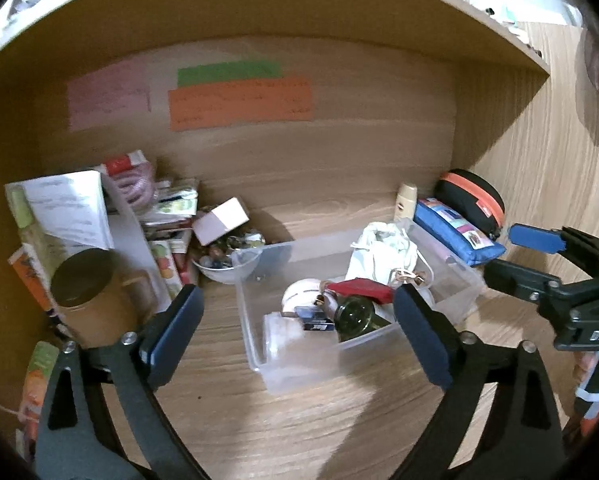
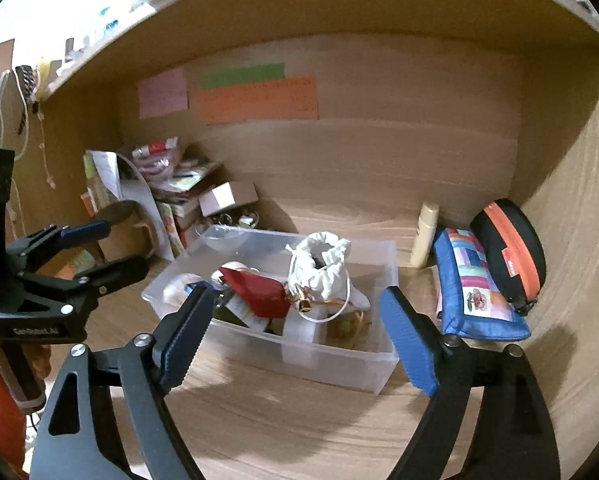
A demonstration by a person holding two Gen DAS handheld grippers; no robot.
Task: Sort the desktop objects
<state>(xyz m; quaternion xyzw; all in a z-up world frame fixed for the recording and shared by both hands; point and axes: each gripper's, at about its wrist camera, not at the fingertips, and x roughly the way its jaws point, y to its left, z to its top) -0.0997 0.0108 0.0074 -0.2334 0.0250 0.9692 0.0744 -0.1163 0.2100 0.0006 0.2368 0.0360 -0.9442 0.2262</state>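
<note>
Left gripper [image 1: 299,328] wide open and empty, right gripper [image 2: 295,336] same (nothing held), clear bin [image 2: 373,374] just ahead on the worktop [image 2: 259,420], white pouch [image 2: 319,268] inside

Left claw [image 1: 299,332] spread wide and empty, right claw [image 2: 295,338] likewise, both angled downward

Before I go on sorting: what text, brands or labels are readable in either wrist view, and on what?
"DAS": white letters on the right tongs' black body, cut off at the frame edge.
"GenRobot.AI": on the left tongs' black body, small and soft, so only probably.
Orange paper strip, with the green and pink ones: handwriting, blurred.
Red tag on the black zip case: too small.
Booklets: print unreadable.
</note>
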